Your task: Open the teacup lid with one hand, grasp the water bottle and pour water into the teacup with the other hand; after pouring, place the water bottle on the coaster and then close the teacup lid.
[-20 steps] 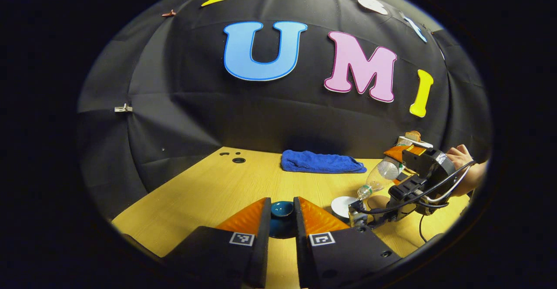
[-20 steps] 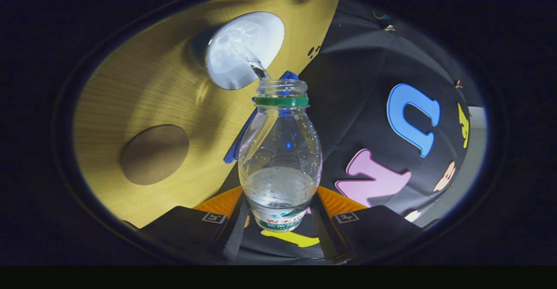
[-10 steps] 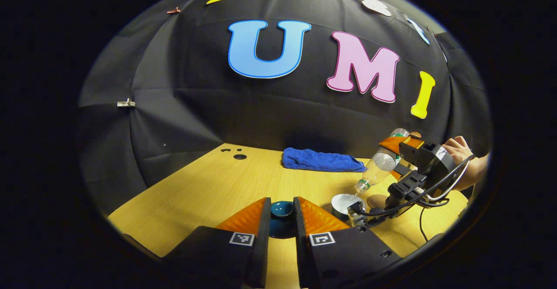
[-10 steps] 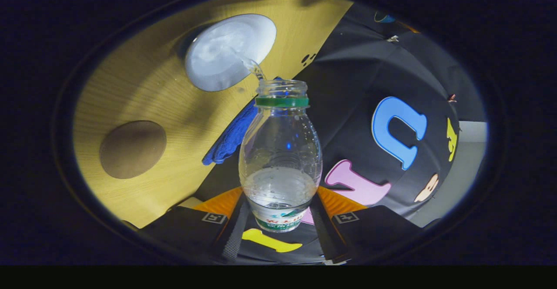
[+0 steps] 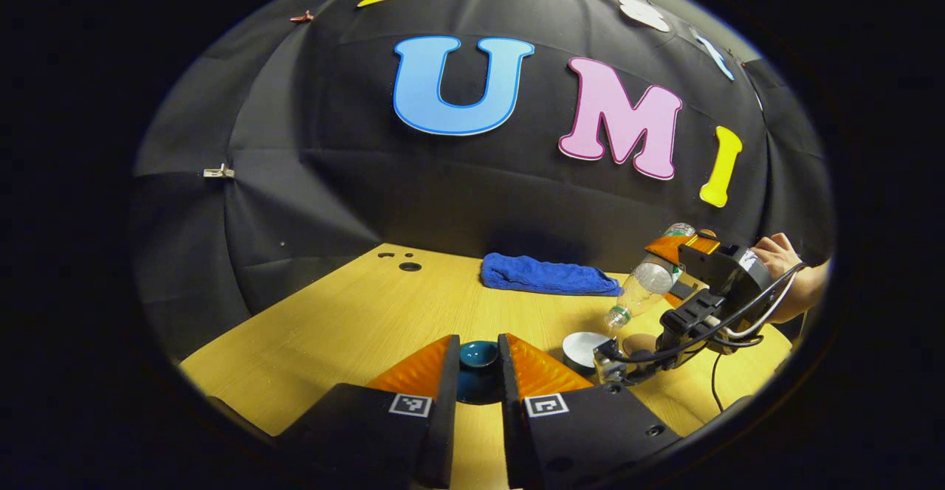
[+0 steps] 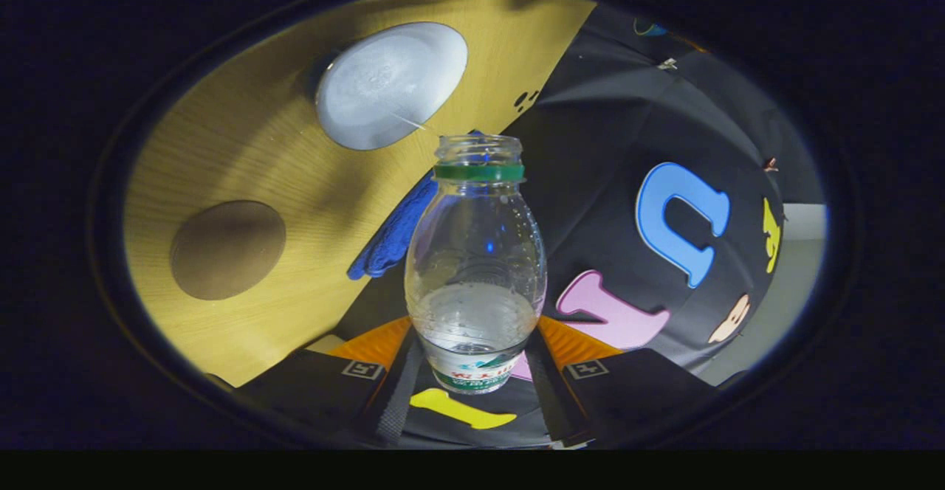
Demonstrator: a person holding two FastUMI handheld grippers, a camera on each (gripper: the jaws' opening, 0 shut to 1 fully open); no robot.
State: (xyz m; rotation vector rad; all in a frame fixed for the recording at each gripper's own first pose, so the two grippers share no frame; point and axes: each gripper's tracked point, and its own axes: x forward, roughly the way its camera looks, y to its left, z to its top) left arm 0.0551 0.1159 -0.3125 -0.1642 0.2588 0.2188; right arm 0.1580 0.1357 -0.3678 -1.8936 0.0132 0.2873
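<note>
While tilted, water bottle [image 6: 475,268] overhangs teacup [image 6: 391,84].

The table [image 5: 354,313] is pale wood with a fine straight grain and a smooth, faintly sheeny finish. On it, behind the glossy glazed teal lid [image 5: 478,357], lies a soft, nappy blue towel [image 5: 546,277] of matt cloth; to the lid's right, the teacup [image 5: 583,348] has a smooth white inside, and beside it the round coaster [image 6: 227,249] looks dull, brown and matt. The water bottle [image 6: 476,261] above the teacup is clear, shiny plastic, ribbed lower down, with a glossy paper-like label and a green plastic neck ring.
</note>
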